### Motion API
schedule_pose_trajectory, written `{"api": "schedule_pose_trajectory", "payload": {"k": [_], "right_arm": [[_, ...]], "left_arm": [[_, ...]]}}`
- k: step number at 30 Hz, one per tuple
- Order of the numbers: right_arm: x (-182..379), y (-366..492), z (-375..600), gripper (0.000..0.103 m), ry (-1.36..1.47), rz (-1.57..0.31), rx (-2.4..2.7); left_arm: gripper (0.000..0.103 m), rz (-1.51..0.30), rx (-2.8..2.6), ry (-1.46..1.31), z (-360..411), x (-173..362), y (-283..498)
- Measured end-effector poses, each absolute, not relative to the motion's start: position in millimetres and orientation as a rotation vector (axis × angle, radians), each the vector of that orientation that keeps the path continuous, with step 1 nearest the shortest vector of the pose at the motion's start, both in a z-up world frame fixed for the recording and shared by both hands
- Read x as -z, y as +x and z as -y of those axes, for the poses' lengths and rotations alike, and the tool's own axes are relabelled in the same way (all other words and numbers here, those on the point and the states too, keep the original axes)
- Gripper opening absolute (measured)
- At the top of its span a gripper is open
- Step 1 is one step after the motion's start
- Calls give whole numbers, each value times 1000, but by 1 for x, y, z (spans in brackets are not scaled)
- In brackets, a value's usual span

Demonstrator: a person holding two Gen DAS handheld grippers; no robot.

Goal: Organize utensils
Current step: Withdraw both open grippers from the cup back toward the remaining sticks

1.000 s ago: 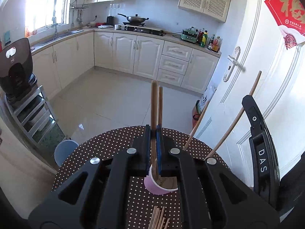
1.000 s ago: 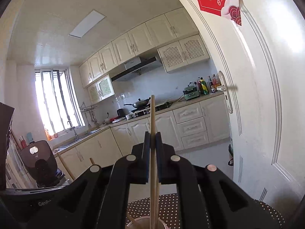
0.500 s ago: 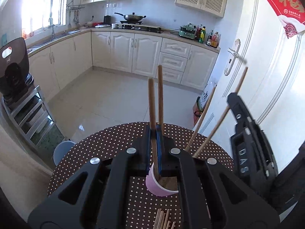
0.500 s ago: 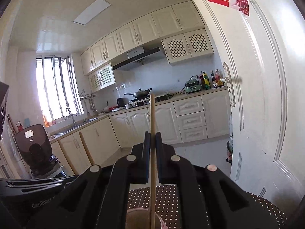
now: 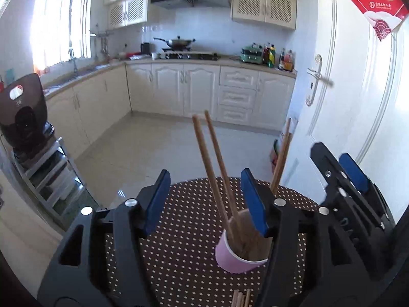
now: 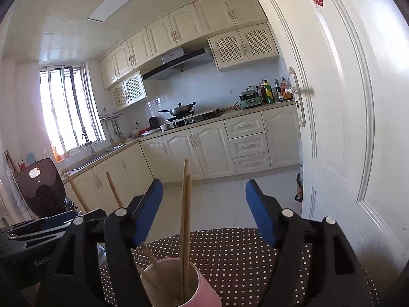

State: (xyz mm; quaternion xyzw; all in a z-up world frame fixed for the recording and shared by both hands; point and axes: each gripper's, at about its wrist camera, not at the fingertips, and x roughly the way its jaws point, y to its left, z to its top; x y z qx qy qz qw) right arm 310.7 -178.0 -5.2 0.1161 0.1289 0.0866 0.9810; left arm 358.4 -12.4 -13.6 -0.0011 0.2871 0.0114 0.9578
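A pink cup (image 5: 239,253) stands on the round brown polka-dot table (image 5: 184,232) and holds several wooden chopsticks (image 5: 212,168) leaning in it. My left gripper (image 5: 205,202) is open, its blue-padded jaws wide apart just above the cup. My right gripper (image 6: 203,209) is open too, straddling the same cup (image 6: 179,284) and two upright chopsticks (image 6: 185,220). The right gripper also shows in the left wrist view (image 5: 345,179) at the right. More loose chopsticks (image 5: 241,299) lie on the table near the bottom edge.
A white door (image 6: 340,128) stands close on the right. A dark appliance (image 5: 23,117) sits on a metal rack at the left. Kitchen cabinets and a tiled floor lie beyond the table's far edge.
Both grippers have opened and let go of their chopsticks, which now stand leaning in the pink cup. The right gripper has dropped lower beside the cup.
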Motion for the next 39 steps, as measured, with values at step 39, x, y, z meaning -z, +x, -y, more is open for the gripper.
{"api": "schedule_pose_trajectory", "payload": {"k": [39], "right_arm": [[-2, 253, 194, 95, 193, -304, -117]], "left_arm": [[70, -653, -55, 36, -20, 26, 304]]}}
